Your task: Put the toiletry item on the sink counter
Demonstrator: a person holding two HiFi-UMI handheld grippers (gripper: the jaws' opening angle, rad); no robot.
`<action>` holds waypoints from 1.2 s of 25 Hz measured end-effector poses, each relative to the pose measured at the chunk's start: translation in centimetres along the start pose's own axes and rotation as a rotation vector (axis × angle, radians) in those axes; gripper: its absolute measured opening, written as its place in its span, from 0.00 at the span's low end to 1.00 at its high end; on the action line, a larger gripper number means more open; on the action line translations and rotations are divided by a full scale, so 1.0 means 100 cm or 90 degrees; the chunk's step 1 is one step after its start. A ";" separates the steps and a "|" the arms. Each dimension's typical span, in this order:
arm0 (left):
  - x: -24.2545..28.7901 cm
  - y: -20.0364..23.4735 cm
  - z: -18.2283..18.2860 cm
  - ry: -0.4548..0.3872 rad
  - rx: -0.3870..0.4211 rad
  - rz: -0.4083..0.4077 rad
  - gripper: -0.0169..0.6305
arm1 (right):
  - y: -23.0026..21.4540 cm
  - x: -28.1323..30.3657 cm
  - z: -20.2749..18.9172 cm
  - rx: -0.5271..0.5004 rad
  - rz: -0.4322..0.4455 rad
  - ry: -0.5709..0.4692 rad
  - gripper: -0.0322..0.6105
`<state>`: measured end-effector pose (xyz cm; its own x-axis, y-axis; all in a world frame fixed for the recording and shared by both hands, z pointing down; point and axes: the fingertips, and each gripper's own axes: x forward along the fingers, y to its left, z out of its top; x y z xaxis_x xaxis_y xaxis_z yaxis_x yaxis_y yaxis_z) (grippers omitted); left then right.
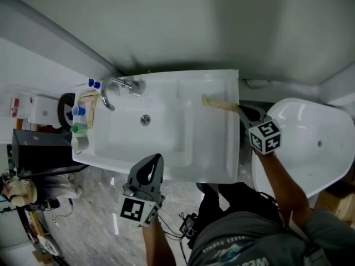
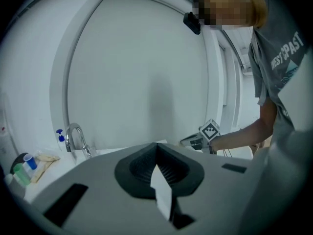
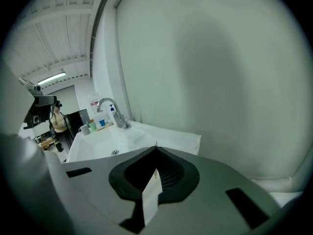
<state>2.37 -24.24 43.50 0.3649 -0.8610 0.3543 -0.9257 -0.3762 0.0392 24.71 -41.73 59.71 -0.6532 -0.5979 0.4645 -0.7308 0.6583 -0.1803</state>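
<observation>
The toiletry item [image 1: 219, 102] lies on the counter [image 1: 213, 148]; right hand-held gripper [image 1: 241, 109] and left hand-held gripper [image 1: 160, 157] are clenched, empty; placement appears complete, only withdrawal left

White sink counter [image 1: 213, 148], beige item [image 1: 218, 102] seemingly atop.

Left gripper [image 1: 157, 159]: jaws closed together, nothing seen between them, tips aimed forward and slightly down.
Right gripper [image 1: 242, 111]: jaws pressed together, tips angled forward and towards the left gripper's side.
Left forearm [image 1: 156, 244]: bare, reaching straight ahead.
Right forearm [image 1: 280, 183]: bare, stretched further forward, out to the person's right.
</observation>
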 end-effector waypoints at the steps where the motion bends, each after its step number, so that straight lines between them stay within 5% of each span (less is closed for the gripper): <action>1: -0.004 0.001 0.003 -0.006 0.001 0.007 0.03 | 0.004 -0.001 0.008 -0.006 0.005 -0.009 0.09; 13: -0.088 0.012 0.017 -0.039 0.008 0.098 0.03 | 0.064 -0.024 0.082 -0.061 0.065 -0.078 0.10; 30: -0.244 0.070 0.014 -0.091 -0.005 0.239 0.03 | 0.230 -0.046 0.194 -0.165 0.178 -0.147 0.10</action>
<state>-12.90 -6.37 33.87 0.0109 -0.9771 0.2125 -0.9978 -0.0244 -0.0612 7.10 -32.72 36.60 -0.8673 -0.4474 0.2181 -0.4651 0.8846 -0.0351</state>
